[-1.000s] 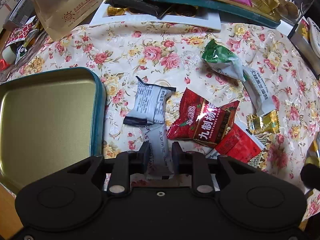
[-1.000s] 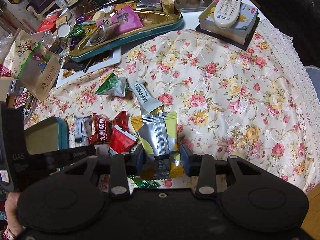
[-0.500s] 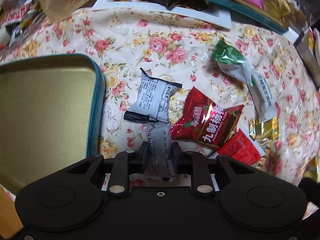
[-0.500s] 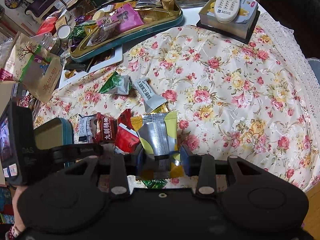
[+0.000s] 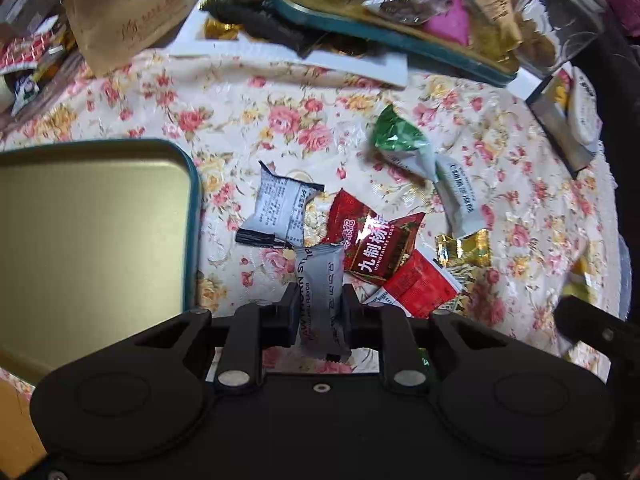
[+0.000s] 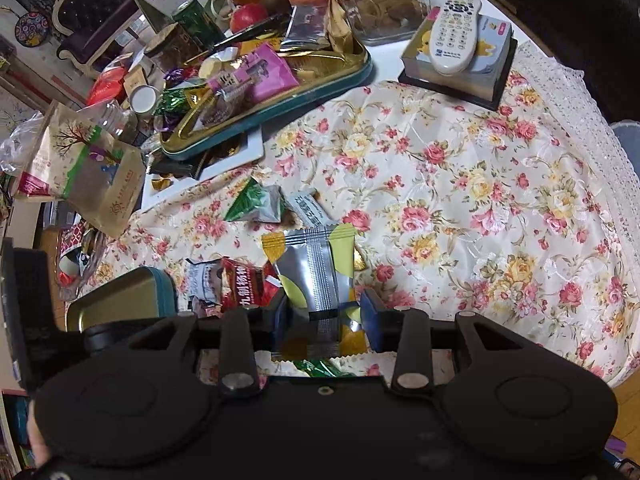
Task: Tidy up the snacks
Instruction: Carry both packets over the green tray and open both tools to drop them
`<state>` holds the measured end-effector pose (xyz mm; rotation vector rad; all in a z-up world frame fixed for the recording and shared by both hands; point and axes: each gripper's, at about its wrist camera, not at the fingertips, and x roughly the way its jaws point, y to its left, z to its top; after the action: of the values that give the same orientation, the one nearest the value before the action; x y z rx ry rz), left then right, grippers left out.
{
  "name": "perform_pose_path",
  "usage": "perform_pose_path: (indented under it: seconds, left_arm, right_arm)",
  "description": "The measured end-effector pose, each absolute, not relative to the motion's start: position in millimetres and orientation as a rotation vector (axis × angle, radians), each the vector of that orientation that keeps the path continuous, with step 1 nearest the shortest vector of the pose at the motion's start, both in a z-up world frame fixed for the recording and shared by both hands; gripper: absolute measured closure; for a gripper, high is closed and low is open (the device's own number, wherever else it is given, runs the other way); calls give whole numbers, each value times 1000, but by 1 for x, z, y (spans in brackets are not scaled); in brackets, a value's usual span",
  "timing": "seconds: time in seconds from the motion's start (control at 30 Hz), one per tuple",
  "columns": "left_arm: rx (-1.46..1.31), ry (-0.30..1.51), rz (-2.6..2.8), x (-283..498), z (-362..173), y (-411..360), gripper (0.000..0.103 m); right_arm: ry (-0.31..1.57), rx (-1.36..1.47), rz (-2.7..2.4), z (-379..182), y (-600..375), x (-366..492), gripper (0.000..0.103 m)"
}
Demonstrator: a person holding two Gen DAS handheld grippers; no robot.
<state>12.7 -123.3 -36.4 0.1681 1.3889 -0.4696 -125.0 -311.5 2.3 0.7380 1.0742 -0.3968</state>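
**Both grippers carrying snack packets above the floral counter**

The left gripper (image 5: 319,312) is holding a grey snack packet (image 5: 320,280), its fingers (image 5: 289,308) pinching the wrapper's lower half so the packet is standing upright between them. It is hanging just to the right of an empty gold tin with a teal rim (image 5: 193,216), which is sitting on the floral cloth (image 5: 248,120) covering the counter. Beyond the packet, a white wrapper printed with black text (image 5: 280,210), a dark red packet with Chinese lettering (image 5: 374,246) and a brighter red packet (image 5: 416,284) are lying in a loose, overlapping cluster. Farther right, a green and white packet (image 5: 400,144) is touching a long white stick packet (image 5: 460,198), with a gold foil sweet (image 5: 464,246) near its lower end.

The right gripper (image 6: 326,318) is gripping a silver and yellow packet (image 6: 316,268), its blue-padded fingers (image 6: 370,312) closing on the wrapper's lower part while the top is sticking up. A crowded gold tray (image 6: 360,74) is sitting at the far side, and a white remote control (image 6: 454,34) is resting on a box (image 6: 496,70) to the right.
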Motion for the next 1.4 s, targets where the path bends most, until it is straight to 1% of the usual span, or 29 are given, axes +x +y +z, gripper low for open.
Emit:
perform_pose_path:
  seconds: [0.17, 0.37, 0.5, 0.57, 0.8, 1.0, 1.17, 1.2, 1.27, 1.4]
  left_arm:
    - [203, 1352, -461, 21, -11, -98, 76]
    - [233, 1374, -453, 42, 1, -61, 76]
    - [290, 1351, -442, 56, 4, -33, 76]
    - [288, 1335, -418, 63, 3, -16, 76]
    - [260, 1377, -339, 86, -13, 33, 76]
    - [262, 1383, -310, 92, -18, 53, 74]
    - [228, 1363, -293, 94, -13, 62, 74]
    - [214, 1370, -287, 95, -13, 65, 74]
    - [186, 1395, -286, 96, -15, 67, 74]
    - [134, 1463, -329, 97, -21, 66, 74]
  right_arm:
    - [1079, 716, -377, 5, -297, -116, 63]
    - [1112, 685, -329, 4, -266, -91, 63]
    - [1143, 680, -263, 3, -234, -68, 63]
    - [1157, 680, -224, 3, -217, -56, 63]
    - [1219, 640, -85, -2, -151, -20, 63]
    - [1270, 588, -14, -14, -107, -1, 63]
    - [1260, 582, 34, -17, -90, 6, 60]
    - [1254, 587, 42, -17, -88, 7, 60]
    - [1250, 590, 49, -16, -85, 11, 56]
    - [1260, 575, 48, -15, -83, 12, 55]
